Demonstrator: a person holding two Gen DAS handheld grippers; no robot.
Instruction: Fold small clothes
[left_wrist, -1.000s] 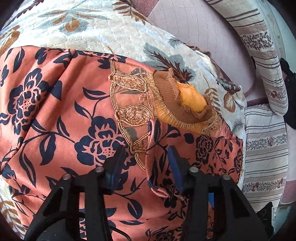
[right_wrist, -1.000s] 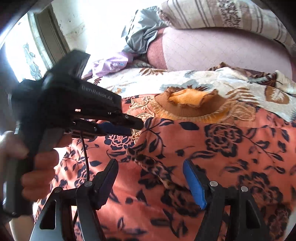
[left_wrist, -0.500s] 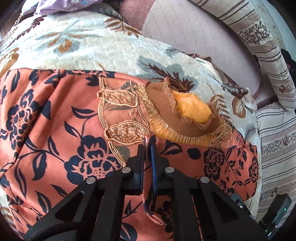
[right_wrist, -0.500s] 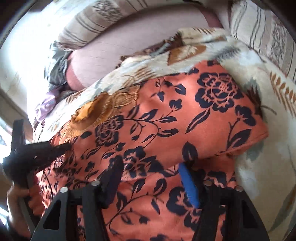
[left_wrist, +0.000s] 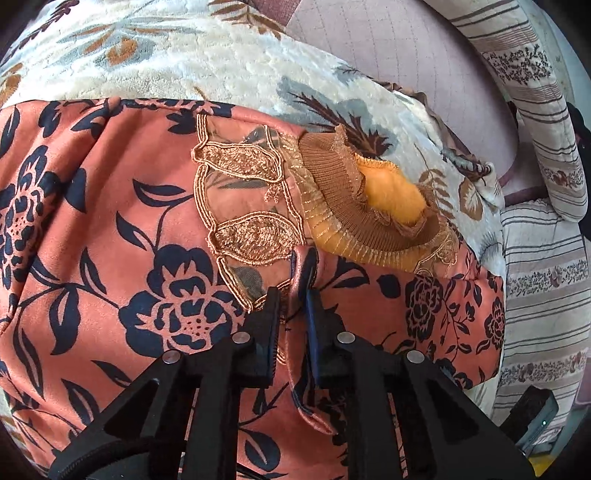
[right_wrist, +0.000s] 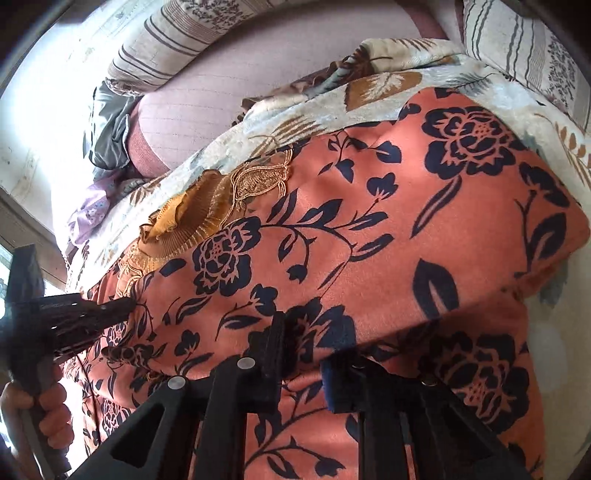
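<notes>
Dress (left_wrist: 110, 229) spread on blanket (left_wrist: 207, 62). Left gripper (left_wrist: 291, 295) jaws opening slightly, fabric ridge between, pads touching. Right gripper (right_wrist: 306, 354) jaws closing over fold edge. Advice: confirm both pinches before lifting; raise evenly, keep edge taut.

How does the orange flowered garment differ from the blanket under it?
The garment is orange with dark navy flowers; the blanket is cream with grey and brown leaves. The garment looks smooth, the blanket plush. The garment carries gold embroidery at its neckline, the blanket none. Both bear plant prints.
</notes>
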